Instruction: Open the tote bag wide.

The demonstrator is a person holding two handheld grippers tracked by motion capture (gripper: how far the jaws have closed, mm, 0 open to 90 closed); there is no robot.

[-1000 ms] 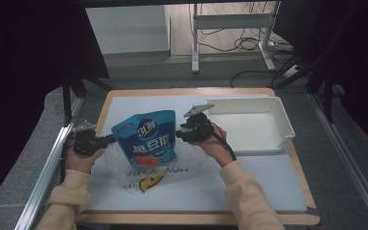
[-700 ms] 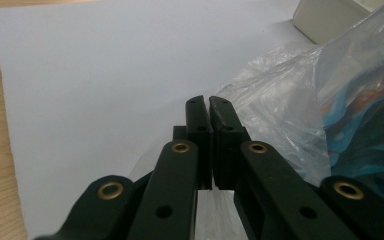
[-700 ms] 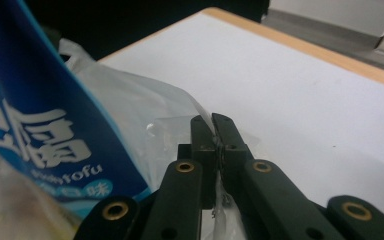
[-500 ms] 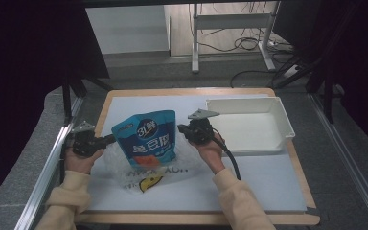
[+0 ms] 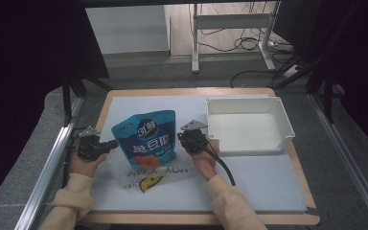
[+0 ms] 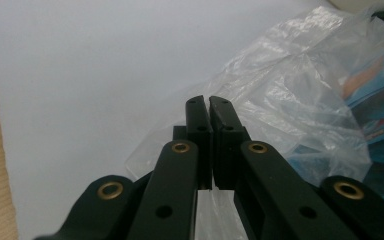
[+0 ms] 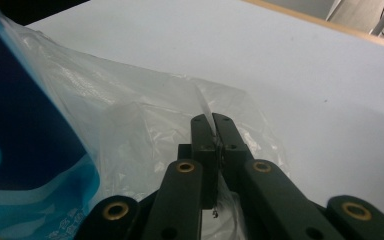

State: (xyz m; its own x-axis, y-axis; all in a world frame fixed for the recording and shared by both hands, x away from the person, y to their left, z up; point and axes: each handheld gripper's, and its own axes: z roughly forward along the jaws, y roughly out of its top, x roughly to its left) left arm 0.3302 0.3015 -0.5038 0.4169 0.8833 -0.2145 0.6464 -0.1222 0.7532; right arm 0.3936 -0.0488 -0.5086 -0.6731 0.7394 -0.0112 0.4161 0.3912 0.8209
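Observation:
A blue snack pouch stands upright inside a clear plastic bag on the white mat. The bag has a yellow smiley print near its front. My left gripper is at the pouch's left side, shut on the bag's film. In the left gripper view the jaws meet with crinkled plastic bag around them and the pouch behind it. My right gripper is at the pouch's right side. Its jaws are shut on a fold of the bag, which pokes out past the tips, beside the pouch.
A white rectangular tray sits just right of my right gripper, at the back right of the mat. The mat lies on a wooden board with metal rails along both sides of the table.
My right gripper has come down and a little toward me, from beside the pouch's top to low by the table. The left gripper and the pouch have kept still.

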